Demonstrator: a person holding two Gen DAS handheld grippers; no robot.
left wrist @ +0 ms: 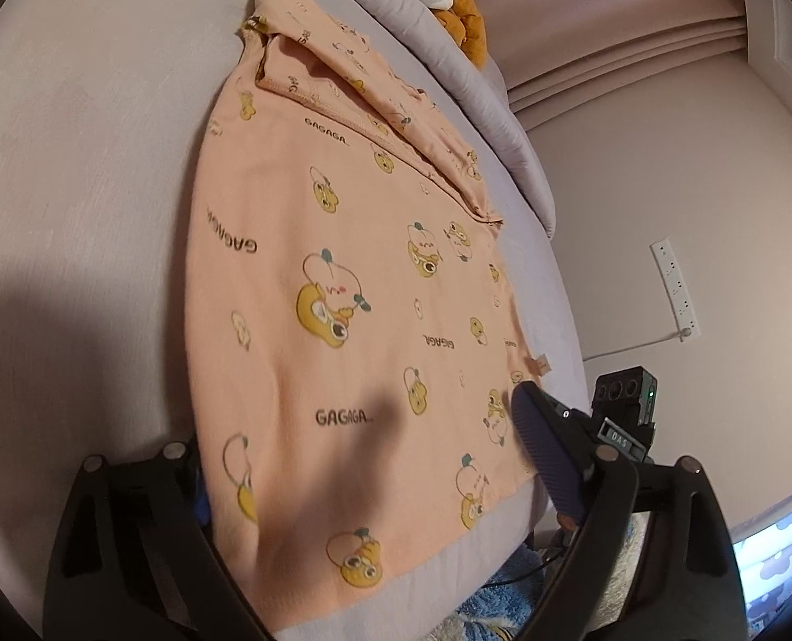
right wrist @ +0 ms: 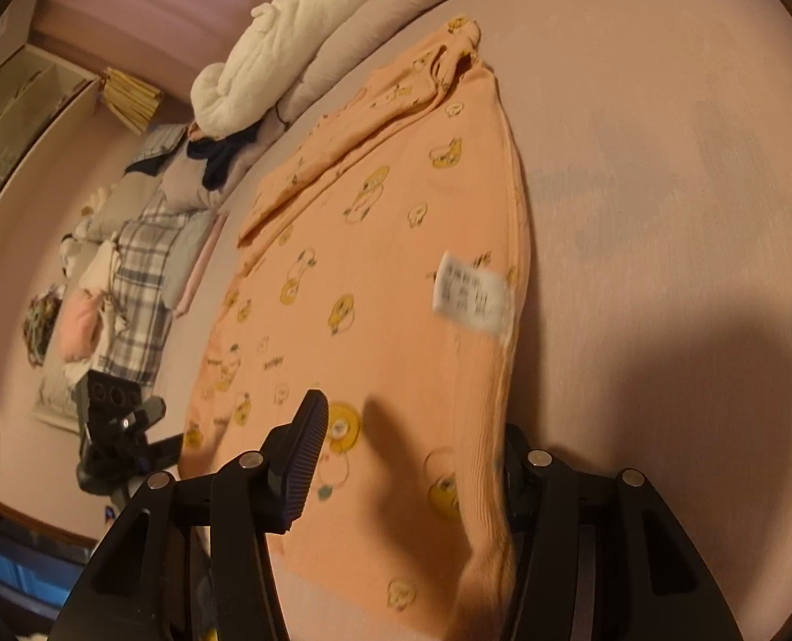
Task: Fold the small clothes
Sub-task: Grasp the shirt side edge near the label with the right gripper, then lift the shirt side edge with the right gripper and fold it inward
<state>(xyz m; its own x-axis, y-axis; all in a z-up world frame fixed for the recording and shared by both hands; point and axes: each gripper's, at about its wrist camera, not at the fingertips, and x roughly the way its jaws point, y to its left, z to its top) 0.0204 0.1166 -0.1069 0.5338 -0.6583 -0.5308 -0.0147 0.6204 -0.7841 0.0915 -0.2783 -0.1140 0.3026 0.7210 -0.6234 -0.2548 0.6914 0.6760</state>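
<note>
Both claws [left wrist: 364, 486] [right wrist: 412, 459] wide apart astride peach shirt's [left wrist: 342, 267] near hem

Both views are lit by dim, warm indoor light that tints everything pinkish-orange. Dark, soft-edged shadows fall across the bed [left wrist: 75, 171] at the lower left in the left wrist view and at the right in the right wrist view. The fisheye lenses bend straight lines strongly, and the corners are black. The white label [right wrist: 471, 296] on the peach garment [left wrist: 342, 278] is smeared by motion blur, its print unreadable.
</note>
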